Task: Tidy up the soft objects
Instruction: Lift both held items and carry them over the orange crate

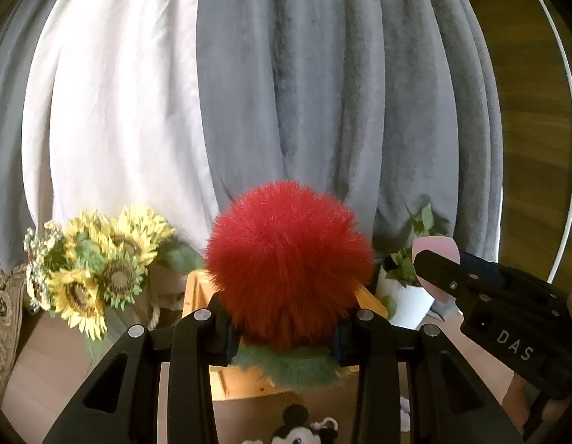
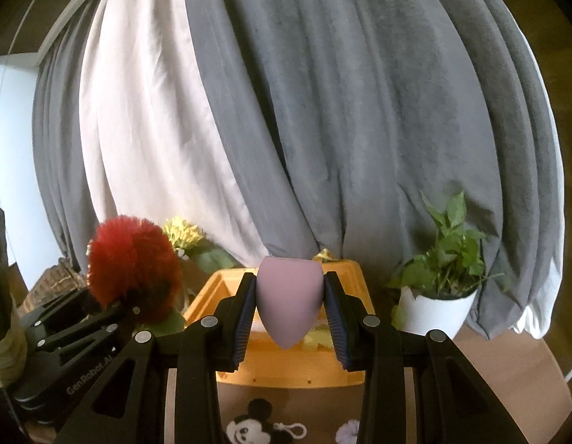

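Two loads: both held above the orange wooden tray (image 2: pixel 226 288).
Left gripper (image 1: pixel 282 329): clamped on fluffy red pom-pom with green fur base (image 1: pixel 289 259), left of tray centre; fur may slide out.
Right gripper (image 2: pixel 289 318): narrowed on smooth mauve teardrop sponge (image 2: pixel 287 296), over tray; tapered tip may squirt free.

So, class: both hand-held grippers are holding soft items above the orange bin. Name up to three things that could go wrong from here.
1. The right hand-held gripper pinches the pink sponge only at its sides; its tapered tip could slip down and out.
2. The red pom-pom blocks the left hand-held gripper camera's view of the orange bin, so a drop may miss.
3. The two grippers are close together and may collide.
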A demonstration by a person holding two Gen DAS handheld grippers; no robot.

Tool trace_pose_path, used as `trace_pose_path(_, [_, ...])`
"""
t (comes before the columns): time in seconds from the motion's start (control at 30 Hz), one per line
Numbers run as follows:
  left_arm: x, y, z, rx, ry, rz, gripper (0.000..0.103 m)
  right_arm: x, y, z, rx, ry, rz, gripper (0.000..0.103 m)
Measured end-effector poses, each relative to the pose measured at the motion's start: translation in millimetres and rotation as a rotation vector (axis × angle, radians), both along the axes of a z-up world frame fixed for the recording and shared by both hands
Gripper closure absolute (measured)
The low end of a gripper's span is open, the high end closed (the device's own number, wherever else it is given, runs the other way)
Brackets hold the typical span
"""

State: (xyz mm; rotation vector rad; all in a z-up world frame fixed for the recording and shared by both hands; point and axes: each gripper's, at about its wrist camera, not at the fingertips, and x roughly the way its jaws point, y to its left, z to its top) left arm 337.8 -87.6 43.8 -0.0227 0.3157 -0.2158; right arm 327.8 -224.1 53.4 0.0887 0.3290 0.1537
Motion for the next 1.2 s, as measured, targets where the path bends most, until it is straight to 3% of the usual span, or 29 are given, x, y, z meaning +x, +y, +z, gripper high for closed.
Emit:
trace_pose_path(0.4, [48,3,2,0.005,-0.01,0.013,0.067,48,2,0,-0.004,-0.015,0.001,0.065])
trace_pose_path(0.77, [102,4,-7,-0.002,0.044,0.004,0.067,95,4,-6,-0.008,0.011,-0.005,0.065])
trace_pose_path(1.0, [136,2,-24,0.026,0.125,-0.003,0.067,125,2,-20,-0.009,0.068,-0.014,0.065])
trace_pose_path(1.2, [164,1,-41,0.057,0.191,-0.009,0.067,159,0,-38,-0.025,0.171,-0.014,0.065])
